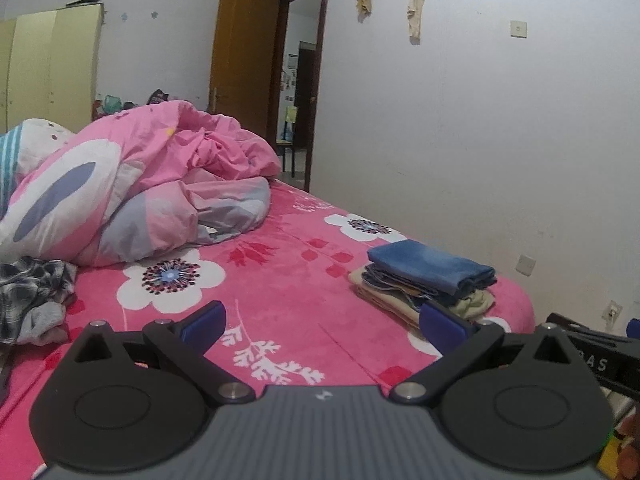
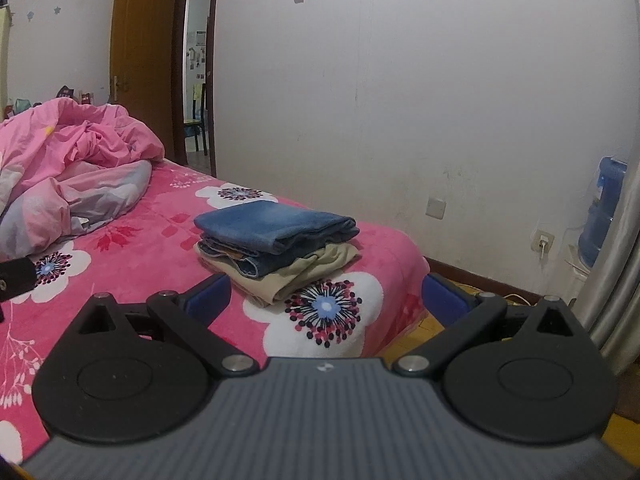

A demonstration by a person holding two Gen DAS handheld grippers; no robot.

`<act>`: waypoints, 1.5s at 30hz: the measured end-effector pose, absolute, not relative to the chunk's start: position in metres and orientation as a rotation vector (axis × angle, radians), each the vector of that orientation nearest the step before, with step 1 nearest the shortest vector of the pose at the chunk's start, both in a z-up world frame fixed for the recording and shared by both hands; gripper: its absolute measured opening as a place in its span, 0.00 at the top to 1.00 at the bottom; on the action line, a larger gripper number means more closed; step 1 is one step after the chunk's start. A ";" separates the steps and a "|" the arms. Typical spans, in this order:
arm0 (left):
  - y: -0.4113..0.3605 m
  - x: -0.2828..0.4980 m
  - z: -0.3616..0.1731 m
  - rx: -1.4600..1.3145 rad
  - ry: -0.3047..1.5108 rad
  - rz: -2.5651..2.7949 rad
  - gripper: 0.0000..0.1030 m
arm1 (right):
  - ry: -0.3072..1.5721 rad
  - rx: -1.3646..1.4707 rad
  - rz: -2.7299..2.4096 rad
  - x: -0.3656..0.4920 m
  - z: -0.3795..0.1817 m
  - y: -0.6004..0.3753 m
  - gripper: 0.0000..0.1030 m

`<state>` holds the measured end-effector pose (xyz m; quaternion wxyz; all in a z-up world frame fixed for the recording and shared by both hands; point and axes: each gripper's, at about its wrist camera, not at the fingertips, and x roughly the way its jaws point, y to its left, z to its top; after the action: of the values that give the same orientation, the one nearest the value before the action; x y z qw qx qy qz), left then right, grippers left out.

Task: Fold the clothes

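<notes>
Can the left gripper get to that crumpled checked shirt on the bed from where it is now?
Probably yes. The left gripper is open and empty, and the checked shirt lies just to its left on the bed, with only bare bedspread between them.

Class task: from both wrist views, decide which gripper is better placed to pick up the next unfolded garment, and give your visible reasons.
Probably left. The crumpled plaid garment lies at the left gripper view's near left edge. The right gripper faces the already folded stack and shows no loose clothing. Both have open, empty jaws.
</notes>
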<state>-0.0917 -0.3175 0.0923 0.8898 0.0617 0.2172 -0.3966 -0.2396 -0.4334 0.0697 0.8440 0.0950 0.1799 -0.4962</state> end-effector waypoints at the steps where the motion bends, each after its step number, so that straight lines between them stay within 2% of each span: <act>1: -0.317 -0.091 0.093 0.130 0.452 -0.821 0.00 | 0.380 0.203 -1.045 -0.239 0.070 -0.434 0.01; 14: -0.321 -0.093 0.088 0.143 0.435 -0.831 0.00 | 0.391 0.195 -1.053 -0.234 0.063 -0.436 0.01; 22: -0.321 -0.101 0.086 0.128 0.362 -0.788 0.00 | 0.394 0.195 -1.060 -0.237 0.059 -0.439 0.01; 45: -0.329 -0.106 0.081 0.127 0.429 -0.858 0.00 | 0.411 0.205 -1.075 -0.243 0.053 -0.445 0.01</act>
<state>-0.1062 -0.3285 0.0810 0.8852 0.0612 0.2064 -0.4125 -0.2425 -0.4450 0.0526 0.8340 0.0967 0.1941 -0.5073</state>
